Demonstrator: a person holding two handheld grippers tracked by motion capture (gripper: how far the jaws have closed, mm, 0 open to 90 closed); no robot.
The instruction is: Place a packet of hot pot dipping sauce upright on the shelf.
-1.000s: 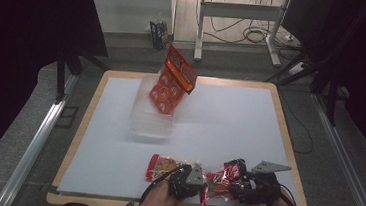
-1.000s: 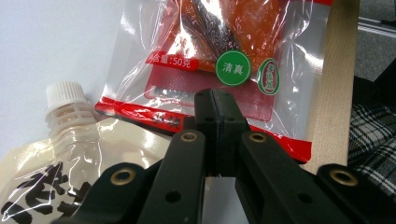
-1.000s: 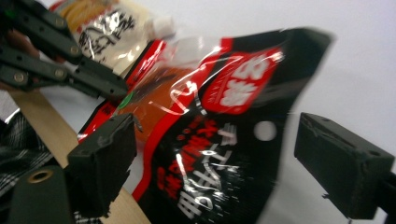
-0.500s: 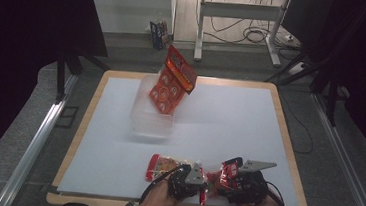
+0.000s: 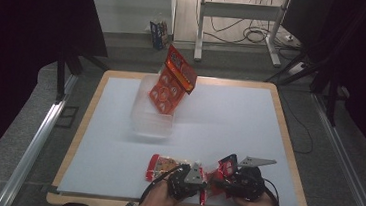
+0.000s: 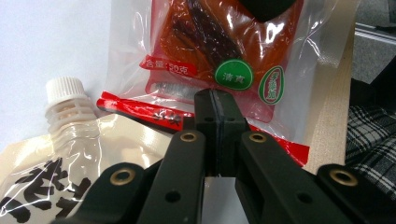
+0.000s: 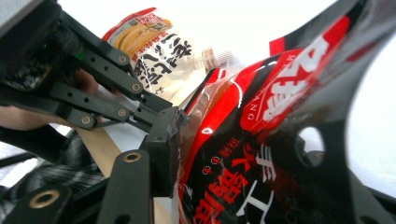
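Down at the near edge of the counter (image 5: 118,127), seen from the high view, both hands work close together: the left gripper (image 5: 199,180) and the right gripper (image 5: 224,176) meet over a red snack packet (image 5: 220,170), which they seem to share so one can steady it while the other takes it. Just left of them lies a spouted pouch (image 5: 161,165), flat on the white sheet. Well apart, toward the far side, a clear tub (image 5: 151,115) holds an orange pack (image 5: 172,82) leaning upright against its wall, likely where such packets belong.

From the left gripper view, the jaws stand pressed together on the lower seam of the snack packet (image 6: 219,60), pinching the thin film edge, a sensible hold on something so limp. The spouted pouch (image 6: 70,140) rests just beside, untouched.

From the right gripper view, the snack packet (image 7: 261,140) runs between the jaws, which are closed on its film. Beyond it, the left gripper (image 7: 164,122) nips the packet's edge, and the spouted pouch (image 7: 159,51) lies behind.
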